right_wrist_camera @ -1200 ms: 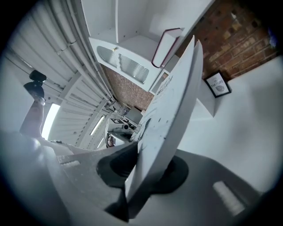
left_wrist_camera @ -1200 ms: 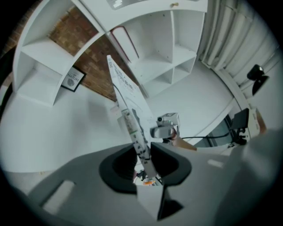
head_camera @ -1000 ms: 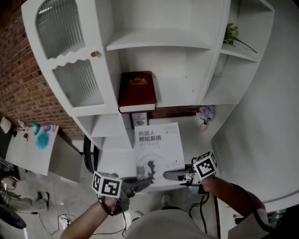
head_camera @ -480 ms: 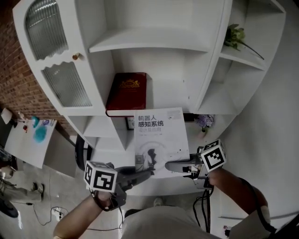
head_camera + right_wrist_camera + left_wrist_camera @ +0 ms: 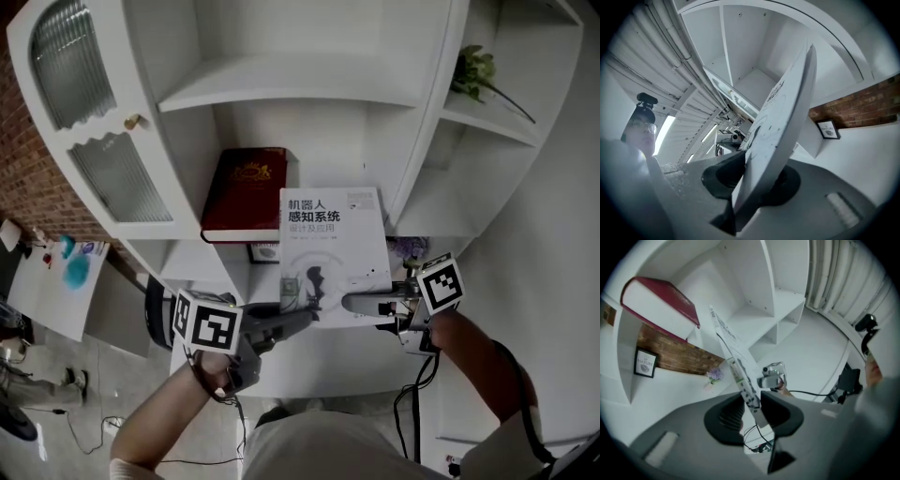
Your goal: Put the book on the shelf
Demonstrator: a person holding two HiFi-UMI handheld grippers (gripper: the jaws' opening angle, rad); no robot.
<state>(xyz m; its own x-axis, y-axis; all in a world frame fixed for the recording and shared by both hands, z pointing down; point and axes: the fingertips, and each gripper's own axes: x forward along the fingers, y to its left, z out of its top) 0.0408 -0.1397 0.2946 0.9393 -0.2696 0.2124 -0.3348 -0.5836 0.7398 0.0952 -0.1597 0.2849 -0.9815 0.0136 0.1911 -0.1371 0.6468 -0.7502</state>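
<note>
Jaws of both grippers are clamped on one white paperback book (image 5: 333, 253) with black printed characters on its cover. The left gripper (image 5: 298, 317) grips the book's near left corner; in the left gripper view (image 5: 752, 404) the thin book edge (image 5: 736, 362) runs between the two dark pads. The right gripper (image 5: 352, 305) grips the near right corner; in the right gripper view (image 5: 757, 173) the pale cover (image 5: 783, 122) fills the gap between the pads.

The book is held cover up in the air in front of the white wooden shelf unit (image 5: 291, 84), its far edge towards the open middle compartment. Whether that edge touches the shelf board cannot be determined.

A dark red hardcover book (image 5: 246, 192) lies flat in that compartment, just left of the held book. A small black-framed picture (image 5: 645, 363) stands below it against a brick-patterned back panel. A sprig of purple flowers (image 5: 408, 248) sits to the right. A green plant (image 5: 473, 67) occupies an upper right shelf.
</note>
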